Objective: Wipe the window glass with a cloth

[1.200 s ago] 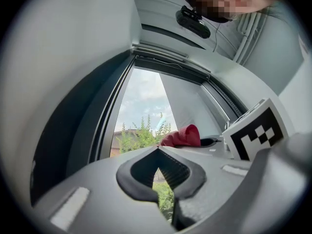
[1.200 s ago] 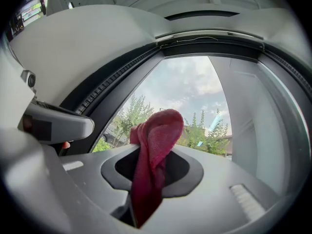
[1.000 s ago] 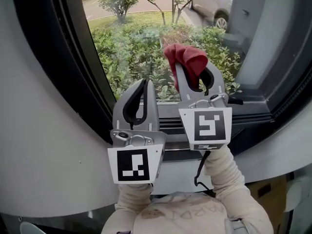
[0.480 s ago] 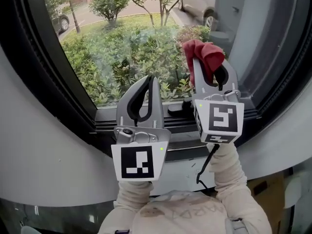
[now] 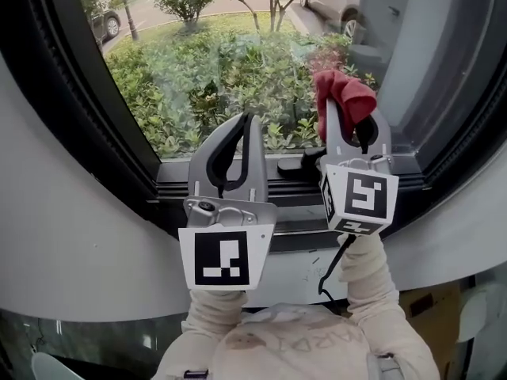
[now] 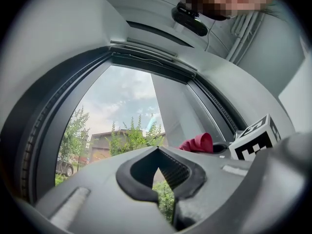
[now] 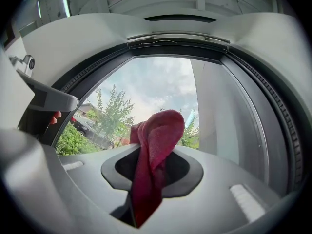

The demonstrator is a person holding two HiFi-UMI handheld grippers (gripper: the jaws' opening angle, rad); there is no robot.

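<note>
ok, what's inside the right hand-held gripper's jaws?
A red cloth, clamped in the right hand-held gripper. Its bunched top pokes out past the tips. Its lower end drops between the jaws, covered by the gripper body.

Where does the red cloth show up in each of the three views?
Head view: upper right, red cloth poking out of the right gripper.
Left gripper view: right of centre, beside the marker cube.
Right gripper view: dead centre, clamped between the jaws.
Shared landmark: grey window post right of the glass.

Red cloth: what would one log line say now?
right gripper: shut on red cloth | left gripper: shut, empty | window glass: contact unclear
</note>
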